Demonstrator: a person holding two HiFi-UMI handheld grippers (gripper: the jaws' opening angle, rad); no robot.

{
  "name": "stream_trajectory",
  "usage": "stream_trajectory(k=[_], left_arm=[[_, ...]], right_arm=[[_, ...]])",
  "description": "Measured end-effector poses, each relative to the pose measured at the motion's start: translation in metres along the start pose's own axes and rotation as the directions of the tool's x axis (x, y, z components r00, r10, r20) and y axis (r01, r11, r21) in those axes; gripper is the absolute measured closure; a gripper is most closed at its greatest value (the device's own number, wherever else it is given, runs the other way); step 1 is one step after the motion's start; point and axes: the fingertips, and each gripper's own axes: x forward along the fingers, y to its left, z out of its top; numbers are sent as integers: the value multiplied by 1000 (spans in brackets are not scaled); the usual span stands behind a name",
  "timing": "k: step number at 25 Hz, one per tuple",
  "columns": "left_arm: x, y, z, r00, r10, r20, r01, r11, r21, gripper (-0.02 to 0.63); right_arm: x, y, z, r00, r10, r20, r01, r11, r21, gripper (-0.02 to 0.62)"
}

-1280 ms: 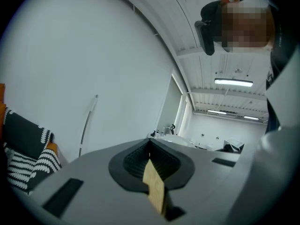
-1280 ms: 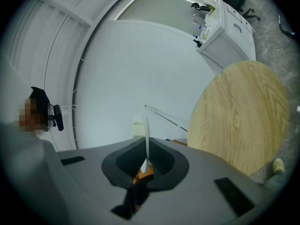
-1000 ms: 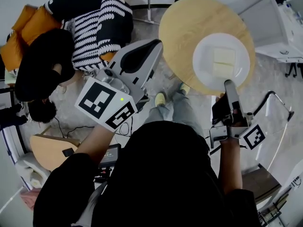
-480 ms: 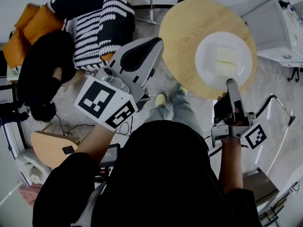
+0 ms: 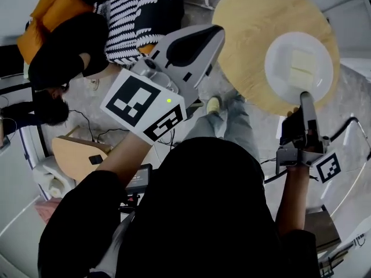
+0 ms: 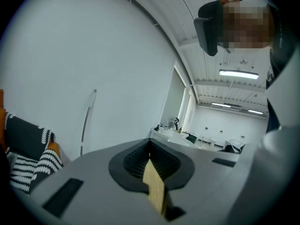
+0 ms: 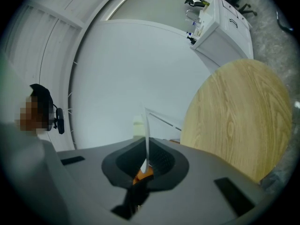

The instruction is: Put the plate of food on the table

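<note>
A white plate (image 5: 279, 68) with two pale food pieces (image 5: 302, 60) is over the near right part of the round wooden table (image 5: 249, 33). My right gripper (image 5: 305, 95) is shut on the plate's near rim. In the right gripper view the plate (image 7: 146, 135) runs edge-on out of the closed jaws of that gripper (image 7: 146, 161), with the table (image 7: 234, 121) beside it. I cannot tell whether the plate touches the tabletop. My left gripper (image 5: 217, 32) is raised close to the head camera, left of the table, shut and holding nothing.
A sofa with orange cushions and a black-and-white striped blanket (image 5: 133, 10) stands at the upper left, with a person in black (image 5: 64, 51) on it. A small wooden side table (image 5: 75, 155) is at the left. A white cabinet (image 7: 220, 22) stands beyond the round table.
The head view has shifted, so the table, plate and both grippers sit further right in the picture. The right gripper keeps its hold on the plate. The left gripper looms larger.
</note>
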Motion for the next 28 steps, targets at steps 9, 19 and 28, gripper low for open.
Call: stream_trajectory(k=[9, 19, 28], left_arm=[[4, 2, 0, 999, 7, -39, -7, 1000, 12, 598], [3, 0, -2, 996, 34, -80, -34, 999, 3, 598], [8, 1, -21, 992, 44, -119, -48, 998, -30, 599]], right_arm=[[0, -2, -1, 1000, -6, -4, 6, 1000, 20, 578], [2, -3, -4, 1000, -4, -23, 5, 999, 36, 578], [2, -11, -6, 998, -36, -42, 38, 998, 41, 578]])
